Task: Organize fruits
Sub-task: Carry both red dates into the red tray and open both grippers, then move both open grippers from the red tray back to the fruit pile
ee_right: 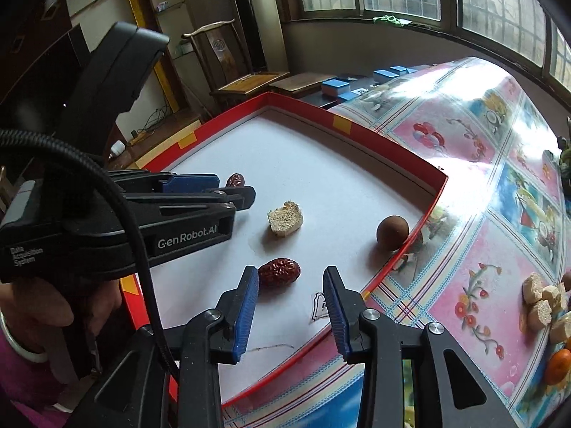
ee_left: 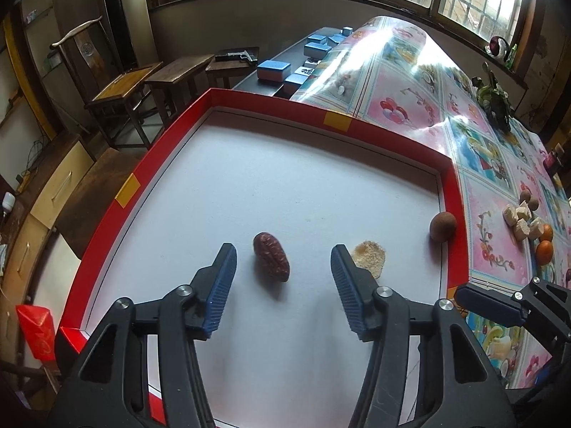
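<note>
A red-walled tray [ee_left: 451, 192] with a white floor holds fruits. In the left wrist view a dark red date [ee_left: 271, 261] lies just ahead of my open, empty left gripper [ee_left: 283, 262]. A tan porous slice [ee_left: 369, 257] and a brown round fruit [ee_left: 442, 226] lie to its right. In the right wrist view my right gripper [ee_right: 291, 281] is open and empty, with a second red date [ee_right: 279, 272] by its left fingertip. The slice [ee_right: 285, 218], the round fruit [ee_right: 392, 232], the first date [ee_right: 235, 180] and the tray's rim [ee_right: 433, 196] show there too.
The table carries a glossy floral cloth [ee_left: 403, 107]. To the right lie pale chunks [ee_right: 542, 301] and oranges [ee_left: 544, 249]. Blue boxes [ee_left: 273, 69] sit beyond the tray. Wooden stools and a chair [ee_left: 121, 89] stand at the left.
</note>
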{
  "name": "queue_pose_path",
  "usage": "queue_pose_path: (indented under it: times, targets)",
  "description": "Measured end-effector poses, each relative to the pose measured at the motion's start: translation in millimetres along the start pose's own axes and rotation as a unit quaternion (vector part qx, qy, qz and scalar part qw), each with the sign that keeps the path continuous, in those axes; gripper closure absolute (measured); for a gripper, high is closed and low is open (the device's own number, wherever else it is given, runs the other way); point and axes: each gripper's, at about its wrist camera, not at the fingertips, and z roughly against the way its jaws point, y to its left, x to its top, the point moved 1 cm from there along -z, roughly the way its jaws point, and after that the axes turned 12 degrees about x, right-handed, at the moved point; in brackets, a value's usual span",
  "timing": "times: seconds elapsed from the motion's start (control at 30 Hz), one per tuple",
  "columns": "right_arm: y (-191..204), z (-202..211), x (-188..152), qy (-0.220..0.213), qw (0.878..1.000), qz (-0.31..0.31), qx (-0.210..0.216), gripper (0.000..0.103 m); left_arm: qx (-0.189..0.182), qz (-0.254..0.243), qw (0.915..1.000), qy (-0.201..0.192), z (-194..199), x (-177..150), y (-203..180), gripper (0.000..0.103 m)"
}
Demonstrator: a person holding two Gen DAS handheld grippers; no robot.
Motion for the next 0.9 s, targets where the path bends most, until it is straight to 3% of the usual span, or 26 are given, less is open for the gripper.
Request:
queue_pose_path:
  times: [0.17,0.43,0.63,0.9]
  targets:
    - [-6,29,-15,-0.021,0.999,-0.008,-0.024,0.060,0.006,-0.010,0.9996,-0.025,18,3,-13,0.041]
    - [-33,78,-48,-0.048,0.996,-0.040,-0.070,0.059,-0.029,-0.049,0.9972,-0.049,44,3,-57,0.039]
    - [-61,115,-77,-0.057,0.988,-0.083,-0.115,0.056,-0.076,-0.090,0.9917,-0.051,56,2,-107,0.035]
    - [-96,151,-109,-0.077,0.978,-0.143,-0.131,0.056,-0.115,-0.144,0.9823,-0.033,49,3,-174,0.035]
